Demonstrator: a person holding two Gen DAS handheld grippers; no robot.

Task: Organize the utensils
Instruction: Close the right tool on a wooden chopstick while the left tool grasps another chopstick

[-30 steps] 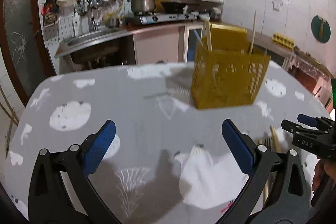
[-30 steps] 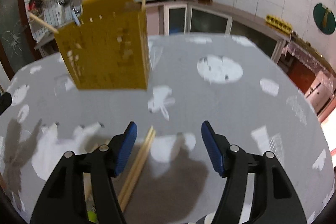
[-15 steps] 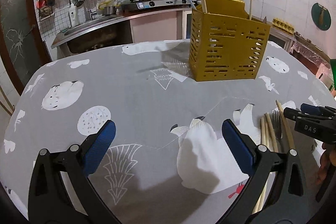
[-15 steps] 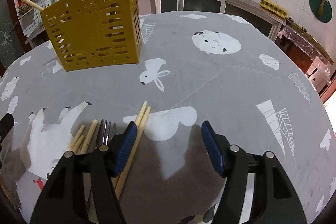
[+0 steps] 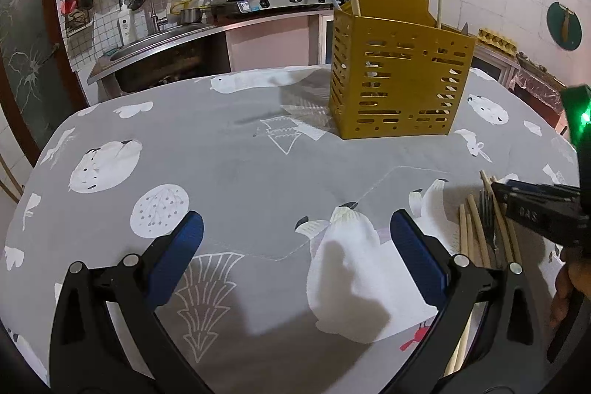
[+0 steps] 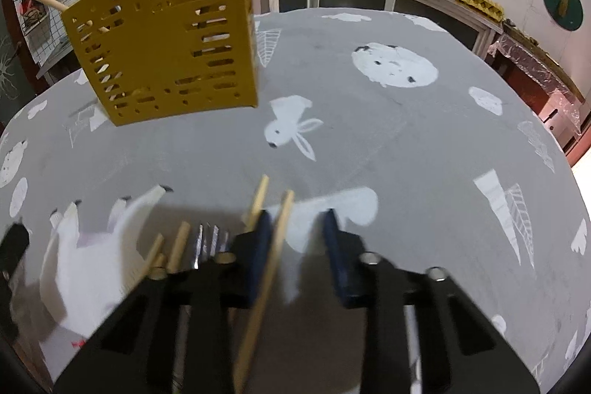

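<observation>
Here | right gripper [image 6: 295, 228] part-open, astride one chopstick [image 6: 275, 242] in lower centre, long axis along fingers, unclamped | left gripper [image 5: 295, 235] wide, empty | holder [image 6: 166, 39] upper left.

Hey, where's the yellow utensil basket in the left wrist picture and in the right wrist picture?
Left wrist view: yellow utensil basket, upper right of centre, standing at the far side of the table.
Right wrist view: the basket, upper left.
Shared landmark: the fork lying among chopsticks.

Dim indoor light, soft shadows, fisheye-warped edges, slight blur.
</observation>
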